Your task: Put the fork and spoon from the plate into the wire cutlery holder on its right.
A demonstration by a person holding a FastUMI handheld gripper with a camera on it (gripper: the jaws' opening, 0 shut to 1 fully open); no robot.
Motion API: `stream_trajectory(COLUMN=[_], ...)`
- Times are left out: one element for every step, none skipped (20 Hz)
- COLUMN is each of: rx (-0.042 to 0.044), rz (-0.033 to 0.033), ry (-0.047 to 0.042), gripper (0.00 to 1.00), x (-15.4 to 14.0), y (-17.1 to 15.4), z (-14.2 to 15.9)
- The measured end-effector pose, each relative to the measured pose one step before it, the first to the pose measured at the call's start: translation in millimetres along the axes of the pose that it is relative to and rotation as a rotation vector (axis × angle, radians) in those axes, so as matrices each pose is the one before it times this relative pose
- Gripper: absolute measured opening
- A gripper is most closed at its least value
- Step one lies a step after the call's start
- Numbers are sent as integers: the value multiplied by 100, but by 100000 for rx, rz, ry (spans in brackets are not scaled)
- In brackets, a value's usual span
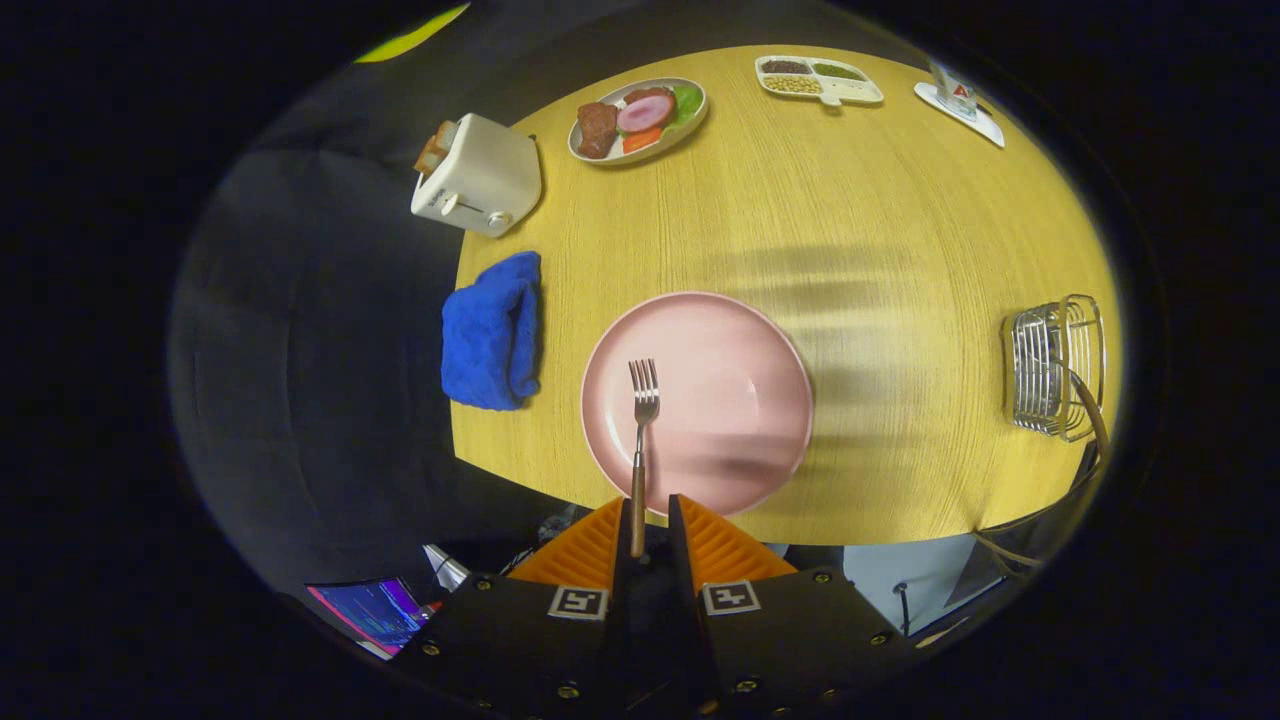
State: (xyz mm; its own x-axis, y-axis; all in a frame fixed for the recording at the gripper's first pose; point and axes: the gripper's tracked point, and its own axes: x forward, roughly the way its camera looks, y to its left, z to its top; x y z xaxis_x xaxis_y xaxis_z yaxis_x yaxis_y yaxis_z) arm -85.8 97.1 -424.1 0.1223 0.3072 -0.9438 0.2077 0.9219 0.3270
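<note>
The fork [641, 440] is gripped by its wooden handle in the hand-held gripper [648, 525], tines held over the pink plate [740, 400], wire cutlery holder [1055, 368] well apart at right.

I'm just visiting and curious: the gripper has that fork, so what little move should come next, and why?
Probably carry the fork sideways toward the wire cutlery holder. The gripper is already shut on its handle, tines out over the pink plate, and the holder stands well off to the right.
</note>
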Motion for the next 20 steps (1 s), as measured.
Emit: stream_trajectory(rx=[-278,-27,-302,-118,-225,-375,-593,-843,-739,-694,-719,-625,-573,-430,-684,-367,-274,91,-26,52], rz=[-460,-23,-392,75,-257,-104,-279,-644,-618,-976,-865,-854,-1009,-916,-817,-725,-1088,-560,-641,-793], ry=[685,337,760,756,905,841,551,813,578,651,703,518,596,395,694,435,451,367,587,350], gripper=[20,20,20,20,20,20,21,21,21,21,21,24,24,24,25,26,26,26,26,26], x=[840,817,760,784,704,703,633,609,533,566,533,472,542,479,561,507,487,416,363,407], y=[121,312,219,282,258,238,243,95,107,-47,40,-9,-56,38,33,14,-74,97,-31,-63], z=[-62,-112,-64,-130,-96,-80,-66,-64,13,-93,-73,11,34,-40,-101,-17,22,-43,-40,-99])
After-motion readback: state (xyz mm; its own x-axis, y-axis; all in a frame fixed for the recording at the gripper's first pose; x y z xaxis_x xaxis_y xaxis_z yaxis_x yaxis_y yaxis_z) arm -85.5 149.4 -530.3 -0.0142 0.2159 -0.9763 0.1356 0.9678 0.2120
